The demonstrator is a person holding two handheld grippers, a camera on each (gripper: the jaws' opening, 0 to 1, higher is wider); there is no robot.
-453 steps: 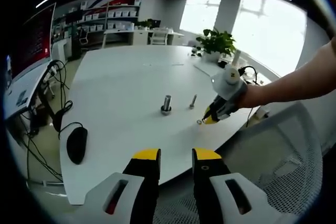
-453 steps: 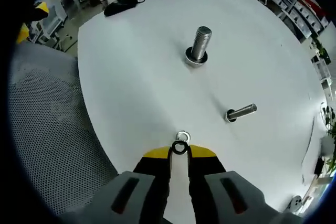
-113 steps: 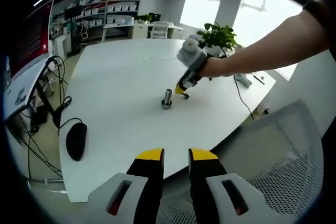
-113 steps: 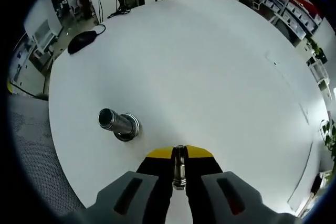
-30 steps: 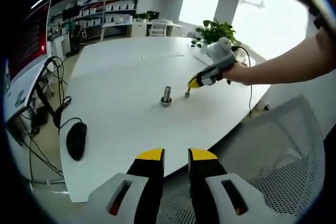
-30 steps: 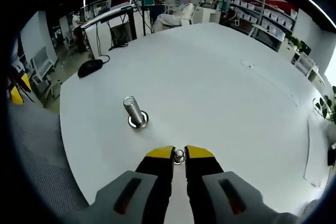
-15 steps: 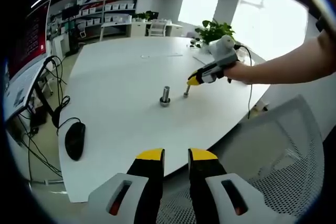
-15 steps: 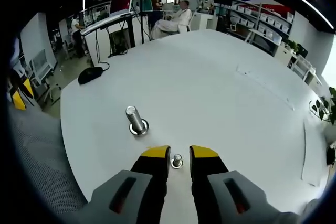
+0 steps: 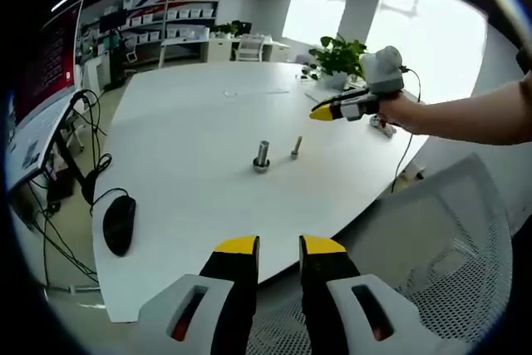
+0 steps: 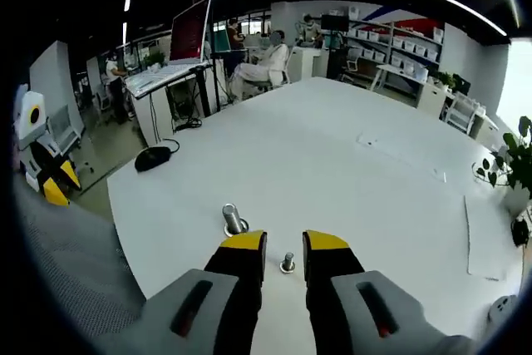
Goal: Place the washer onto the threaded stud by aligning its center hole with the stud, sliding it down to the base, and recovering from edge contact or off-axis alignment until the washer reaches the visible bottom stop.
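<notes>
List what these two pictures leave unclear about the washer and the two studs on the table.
- Washer: too small to make out on either stud, in both views.
- Small stud: its foot sits low between the right gripper jaws in the right gripper view; tiny in the left gripper view.
- Big stud: threads blurred by distance.
- Left gripper: nothing between its jaws, far from the parts.

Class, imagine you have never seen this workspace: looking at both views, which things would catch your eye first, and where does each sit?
Two metal studs stand upright near the middle of the big white table: the thick stud and, beside it, the thin stud. The right gripper, yellow-tipped and open, is held above the table beyond them, and the thin stud appears between its jaws in the right gripper view. A black mouse lies at the table's edge.
</notes>
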